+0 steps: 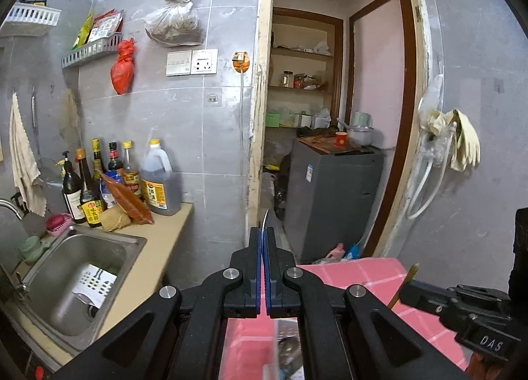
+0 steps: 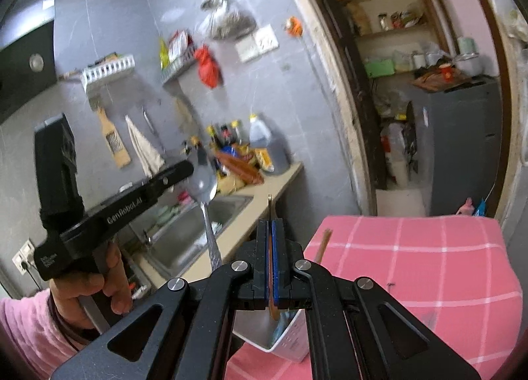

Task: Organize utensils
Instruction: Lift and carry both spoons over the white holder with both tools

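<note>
Right wrist view, nearest first: the right gripper (image 2: 272, 224) has its two blue-lined fingers pressed together on a thin wooden utensil (image 2: 270, 211), seen edge-on, whose tip pokes out toward 12 o'clock and whose brown lower end hangs below the fingers. Directly beneath, at 6 o'clock, stands a white utensil holder (image 2: 290, 343) on a table under a pink checked cloth (image 2: 412, 264). A wooden stick (image 2: 322, 244) leans up at the cloth's left edge. At 9 o'clock, the person's left hand (image 2: 95, 287) holds the left gripper (image 2: 184, 168), which grips a metal spoon (image 2: 206, 201). The spoon's bowl is up beside the fingers and its patterned handle hangs down toward 6 o'clock.

Left wrist view: the left gripper's (image 1: 264, 241) fingers are nearly shut on the spoon (image 1: 266, 221), which shows only as a thin bright edge rising between them. The pink cloth (image 1: 373, 276) lies below, and the right gripper (image 1: 462, 314) is at 4 o'clock.

Farther off, at 8 o'clock, a steel sink (image 1: 82, 274) is set into a beige counter (image 1: 158, 241). Sauce bottles (image 1: 125, 178) stand at the counter's back, against a grey tiled wall (image 1: 184, 122). At 1 o'clock an open doorway shows a grey appliance (image 1: 333, 195) and shelves (image 1: 303, 83).
</note>
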`<state>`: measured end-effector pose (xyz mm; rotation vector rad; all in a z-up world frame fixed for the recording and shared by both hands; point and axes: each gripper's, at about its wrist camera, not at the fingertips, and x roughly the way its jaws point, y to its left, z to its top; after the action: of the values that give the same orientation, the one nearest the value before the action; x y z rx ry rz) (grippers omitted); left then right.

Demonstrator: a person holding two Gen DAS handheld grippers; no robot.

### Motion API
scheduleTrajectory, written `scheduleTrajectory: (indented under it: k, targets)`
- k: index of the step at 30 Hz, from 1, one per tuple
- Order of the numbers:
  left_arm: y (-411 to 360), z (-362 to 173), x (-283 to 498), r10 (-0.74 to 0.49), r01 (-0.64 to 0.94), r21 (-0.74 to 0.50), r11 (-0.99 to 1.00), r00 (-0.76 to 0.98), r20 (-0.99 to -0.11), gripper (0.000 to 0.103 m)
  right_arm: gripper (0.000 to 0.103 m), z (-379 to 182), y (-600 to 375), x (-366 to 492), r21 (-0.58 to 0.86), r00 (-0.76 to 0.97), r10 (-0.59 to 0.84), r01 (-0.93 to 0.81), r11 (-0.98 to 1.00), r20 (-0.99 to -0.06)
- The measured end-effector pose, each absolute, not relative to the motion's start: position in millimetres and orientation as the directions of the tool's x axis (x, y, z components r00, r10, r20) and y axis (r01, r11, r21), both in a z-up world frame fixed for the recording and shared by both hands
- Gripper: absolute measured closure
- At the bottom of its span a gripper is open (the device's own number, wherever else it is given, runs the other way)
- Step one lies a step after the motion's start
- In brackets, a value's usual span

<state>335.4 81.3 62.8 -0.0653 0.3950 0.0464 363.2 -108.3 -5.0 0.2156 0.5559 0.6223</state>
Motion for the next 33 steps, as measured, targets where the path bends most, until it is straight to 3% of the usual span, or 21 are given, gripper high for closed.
scheduleTrajectory:
  k: [8, 17, 26, 33]
  targets:
    - [79.1, 34.9, 335.8, 0.034, -0.033, 0.01, 0.999, 0.925, -0.378, 0.101, 0.101, -38.5, -95.8, 373.4, 0.376, 0.625, 0.594, -0.46, 0.805, -0.507]
    - [78.5, 7.7, 328.6, 0.005, -0.011, -0.013, 1.0, 0.931, -0.365, 0.101, 0.101, -63.2, -89.2, 378.3, 0.39, 0.6, 0.576, -0.424, 0.818, -0.556]
    - [78.7, -9.6, 330.5, -0.008, 0.001, -0.016, 1.0, 0.909, -0.417, 0.101, 0.099, -71.7, -87.3, 380.2, 0.397, 0.579, 0.571, -0.411, 0.821, -0.582]
    - [84.6, -11.7, 330.3, -0.072, 0.035, -0.087, 0.996, 0.88, -0.47, 0.1, 0.099, -73.3, -85.5, 378.8, 0.394, 0.561, 0.577, -0.422, 0.816, -0.594]
